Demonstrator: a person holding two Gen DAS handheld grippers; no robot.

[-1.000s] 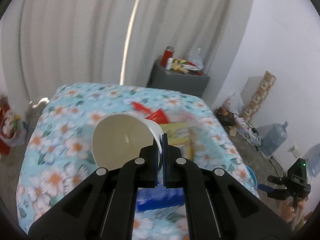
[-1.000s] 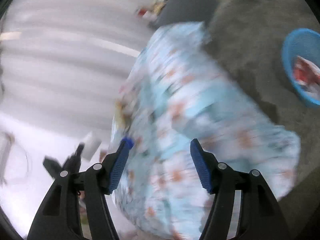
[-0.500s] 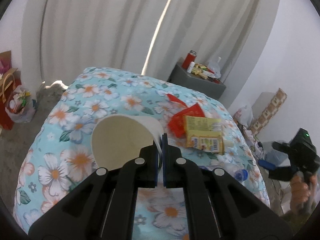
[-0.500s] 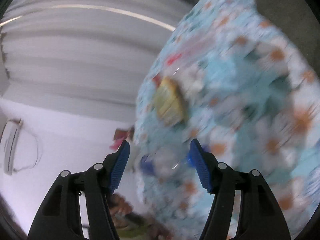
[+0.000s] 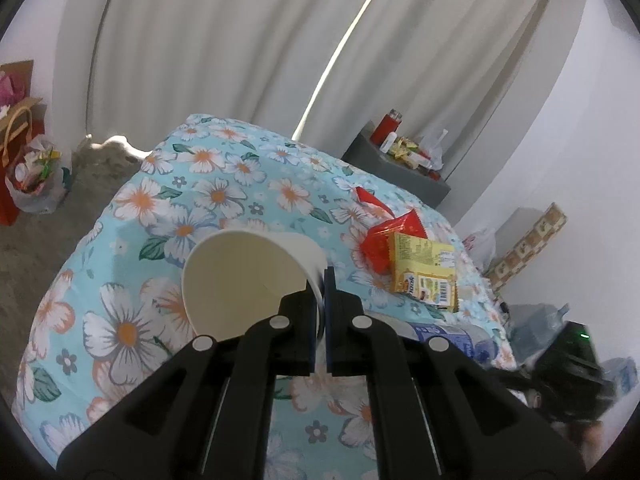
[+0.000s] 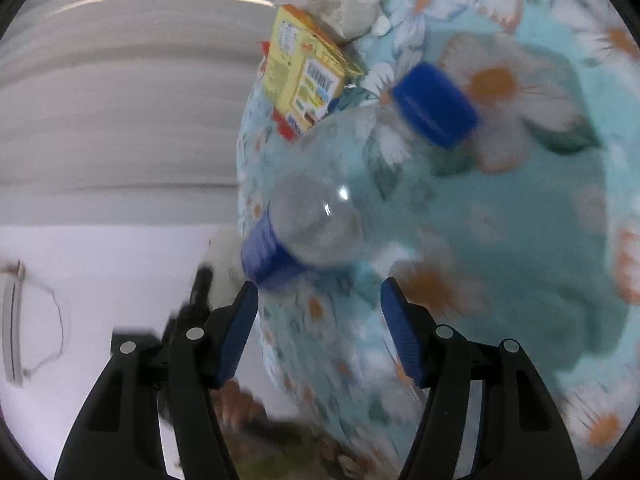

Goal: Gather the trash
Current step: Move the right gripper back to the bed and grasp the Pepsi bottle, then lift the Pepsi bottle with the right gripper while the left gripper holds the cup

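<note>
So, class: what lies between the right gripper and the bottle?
Nothing but bare floral cloth; the right wrist view shows the gripper open just short of the bottle.

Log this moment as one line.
left tool: shut on paper cup | right tool: open, facing plastic bottle | floral cloth

Your left gripper point(image 5: 319, 312), black with blue pads, frames a cream-white paper cup point(image 5: 244, 276) at frame centre, over a light-blue bedspread point(image 5: 208, 200) printed with white, orange-centred flowers and green leaves. At right centre lie a red wrapper point(image 5: 390, 236) and a yellow packet point(image 5: 424, 268). In your right wrist view, a clear bottle point(image 6: 340, 196) with blue cap point(image 6: 434, 106) and blue label fills the middle; pale grey curtains point(image 5: 240, 40) hang behind.
</note>
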